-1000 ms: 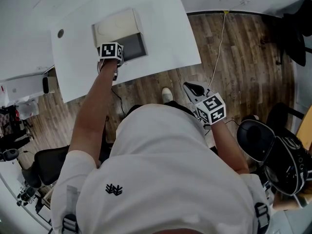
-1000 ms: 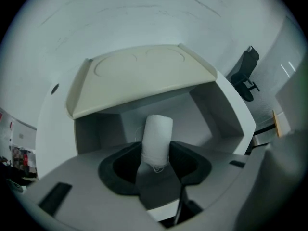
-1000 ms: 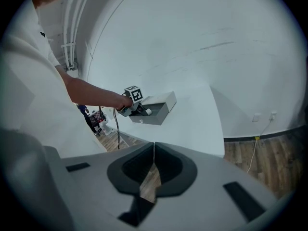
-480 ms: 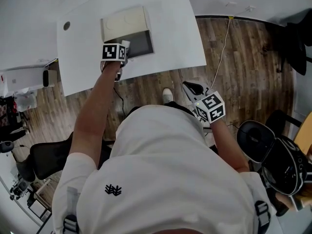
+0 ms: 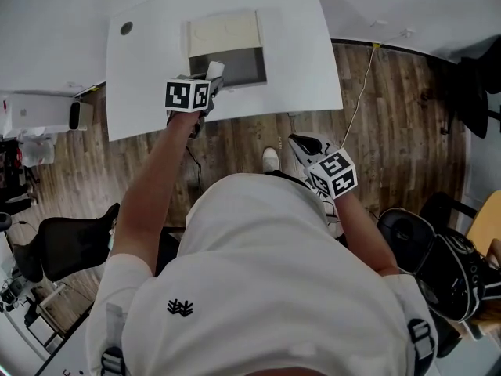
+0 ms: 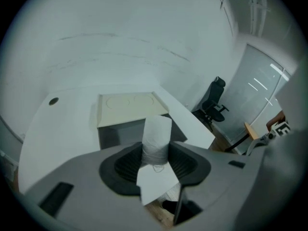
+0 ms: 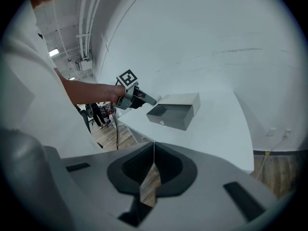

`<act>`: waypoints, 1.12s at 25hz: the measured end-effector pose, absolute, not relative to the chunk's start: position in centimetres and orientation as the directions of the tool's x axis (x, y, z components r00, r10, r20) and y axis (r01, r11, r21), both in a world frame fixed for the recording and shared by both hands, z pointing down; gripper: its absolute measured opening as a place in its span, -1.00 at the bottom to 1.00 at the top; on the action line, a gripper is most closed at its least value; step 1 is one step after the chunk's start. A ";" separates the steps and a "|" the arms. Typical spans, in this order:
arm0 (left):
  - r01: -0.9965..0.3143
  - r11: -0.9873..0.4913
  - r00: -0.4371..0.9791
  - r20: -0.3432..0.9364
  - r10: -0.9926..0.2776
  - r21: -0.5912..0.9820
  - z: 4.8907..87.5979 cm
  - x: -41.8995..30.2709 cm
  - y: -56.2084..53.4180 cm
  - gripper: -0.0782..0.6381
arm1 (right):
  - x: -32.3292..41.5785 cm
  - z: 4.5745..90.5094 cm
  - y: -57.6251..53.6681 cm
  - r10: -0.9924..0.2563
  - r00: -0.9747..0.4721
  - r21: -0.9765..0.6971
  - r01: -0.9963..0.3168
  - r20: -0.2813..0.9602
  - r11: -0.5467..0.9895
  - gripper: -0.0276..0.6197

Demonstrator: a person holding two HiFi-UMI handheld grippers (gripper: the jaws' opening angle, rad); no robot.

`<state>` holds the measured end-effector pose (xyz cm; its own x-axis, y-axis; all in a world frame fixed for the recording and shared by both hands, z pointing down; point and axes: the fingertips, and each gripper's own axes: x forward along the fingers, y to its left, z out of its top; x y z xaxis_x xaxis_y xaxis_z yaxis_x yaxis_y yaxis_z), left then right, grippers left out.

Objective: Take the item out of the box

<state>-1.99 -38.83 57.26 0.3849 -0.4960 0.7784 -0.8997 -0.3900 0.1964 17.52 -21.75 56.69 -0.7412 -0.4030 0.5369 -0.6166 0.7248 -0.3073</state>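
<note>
Your left gripper (image 5: 210, 78) has a white roll (image 6: 157, 137) pinched between its jaws. The jaws have just been closing a little, and the ribbed pads press on either side of the roll. The roll stands upright in the grip, and a flap of white paper (image 6: 155, 181) hangs from its lower end. You hold it in the air over the near part of the white table (image 5: 301, 30), out of the box (image 5: 225, 36) and just beside the near left corner of the box's open drawer (image 5: 239, 67). The box, with its cream top and dark drawer pulled toward you, sits on the table just beyond the roll. The drawer's inside is too dim to show its contents. Your right gripper (image 5: 300, 142) hangs well apart from the box, off the table's near edge and over the wood floor (image 5: 391, 116). Its jaws are closed together with nothing between them.
</note>
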 end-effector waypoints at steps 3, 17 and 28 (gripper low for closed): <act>-0.882 -0.417 0.430 0.734 -0.526 0.218 54.9 -2.1 -37.3 -0.30 | 16.2 56.3 -21.0 -0.400 -0.743 -0.305 -0.613 0.536 0.729 -0.89; -0.806 -0.519 0.581 0.552 -0.598 0.285 45.6 -5.8 -26.6 -0.30 | 8.9 54.8 -15.0 -0.390 -0.743 -0.281 -0.599 0.544 0.750 -0.89; -0.752 -0.577 0.653 0.470 -0.593 0.317 41.9 -8.7 -17.2 -0.31 | 5.9 52.8 -9.3 -0.450 -0.713 -0.244 -0.642 0.538 0.726 -0.89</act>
